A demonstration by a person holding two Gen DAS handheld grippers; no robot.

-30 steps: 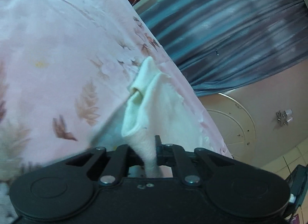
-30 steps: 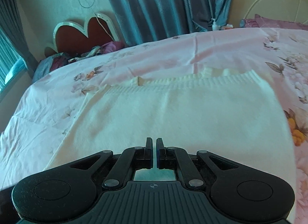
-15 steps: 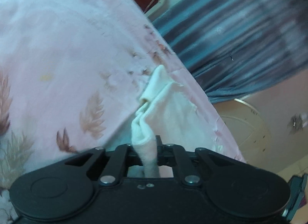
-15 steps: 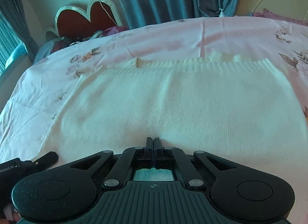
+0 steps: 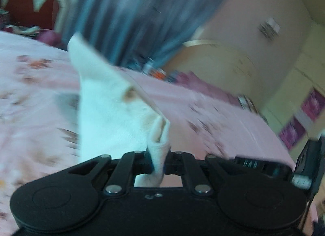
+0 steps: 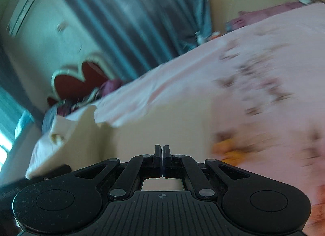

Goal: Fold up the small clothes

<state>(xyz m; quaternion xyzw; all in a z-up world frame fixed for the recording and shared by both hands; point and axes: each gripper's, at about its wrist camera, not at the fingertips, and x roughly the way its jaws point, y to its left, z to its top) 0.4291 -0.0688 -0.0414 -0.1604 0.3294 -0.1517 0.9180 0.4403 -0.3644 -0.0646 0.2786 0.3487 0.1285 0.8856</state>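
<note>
A cream knitted garment [image 5: 105, 114] is lifted off the pink floral bedspread [image 5: 223, 118]. My left gripper [image 5: 158, 160] is shut on a bunched edge of it, and the cloth rises in a stretched flap ahead of the fingers. In the right wrist view the same garment [image 6: 154, 126] fills the middle, raised and stretched. My right gripper [image 6: 162, 154] has its jaws pressed together at the garment's near edge; the cloth between them is hidden. Both views are blurred by motion.
A red heart-shaped headboard [image 6: 81, 81] with a pile of dark clothes [image 6: 77, 102] stands at the bed's far end. Blue-grey curtains [image 6: 130, 12] hang behind. A cream round headboard [image 5: 219, 63] and small items by it lie at the other side.
Both grippers have swung up and tilted, lifting the garment off the bed. It lay flat in the right view before; now it hangs stretched between the grippers.
</note>
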